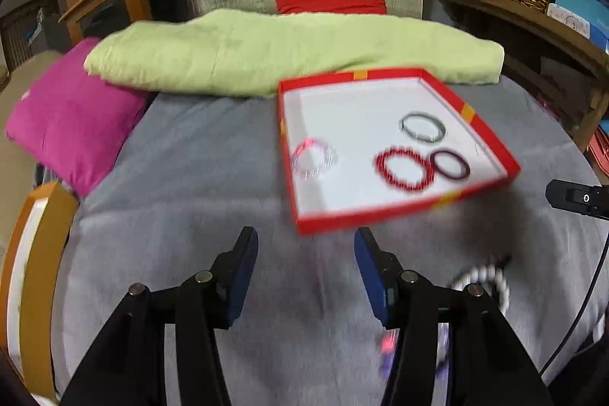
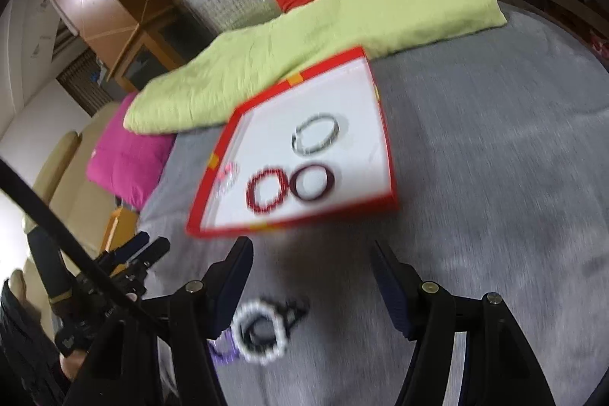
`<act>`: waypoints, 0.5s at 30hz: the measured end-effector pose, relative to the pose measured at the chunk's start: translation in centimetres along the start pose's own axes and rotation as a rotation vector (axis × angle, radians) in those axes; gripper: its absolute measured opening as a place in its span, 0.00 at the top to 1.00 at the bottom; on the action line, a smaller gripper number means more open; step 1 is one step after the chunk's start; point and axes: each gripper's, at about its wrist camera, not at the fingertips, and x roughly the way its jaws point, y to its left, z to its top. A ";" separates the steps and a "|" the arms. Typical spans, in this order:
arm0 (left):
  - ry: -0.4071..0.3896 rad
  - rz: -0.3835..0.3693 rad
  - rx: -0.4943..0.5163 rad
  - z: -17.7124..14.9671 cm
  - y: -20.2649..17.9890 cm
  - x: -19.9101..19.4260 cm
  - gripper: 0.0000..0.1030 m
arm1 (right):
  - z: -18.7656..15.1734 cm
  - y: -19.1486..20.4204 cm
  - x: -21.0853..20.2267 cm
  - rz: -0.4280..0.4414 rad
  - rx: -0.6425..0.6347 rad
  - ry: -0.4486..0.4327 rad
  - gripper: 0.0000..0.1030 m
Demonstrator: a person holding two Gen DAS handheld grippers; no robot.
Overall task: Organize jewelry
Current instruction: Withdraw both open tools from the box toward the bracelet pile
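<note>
Left wrist view: the left gripper (image 1: 306, 255) hangs with jaws parted and empty over the grey blanket (image 1: 182, 177) on a bed, short of the red box (image 1: 491, 139) that holds a pink bracelet (image 1: 314, 156), a red beaded bracelet (image 1: 404, 169), a dark bangle (image 1: 450, 165) and a silver bangle (image 1: 422, 127). Outside the box, just beside the right gripper (image 2: 312, 269), also wide and empty, lie a white pearl bracelet (image 2: 259, 333), a purple bracelet (image 2: 222, 349) and a dark one, blurred. Light, limp and likely slippery, the pearl strand probably wants a pinch across one side of its loop.
</note>
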 end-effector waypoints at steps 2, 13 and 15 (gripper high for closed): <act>0.020 -0.029 -0.007 -1.5 0.2 -0.7 0.48 | -1.2 0.2 0.0 0.003 -0.008 0.028 0.35; 0.095 -0.184 0.038 -6.0 -2.3 -2.0 0.48 | -4.5 2.9 3.1 0.037 -0.087 0.170 0.58; 0.106 -0.197 0.041 -5.9 -2.6 -1.6 0.48 | -4.6 3.3 4.0 0.025 -0.094 0.187 0.60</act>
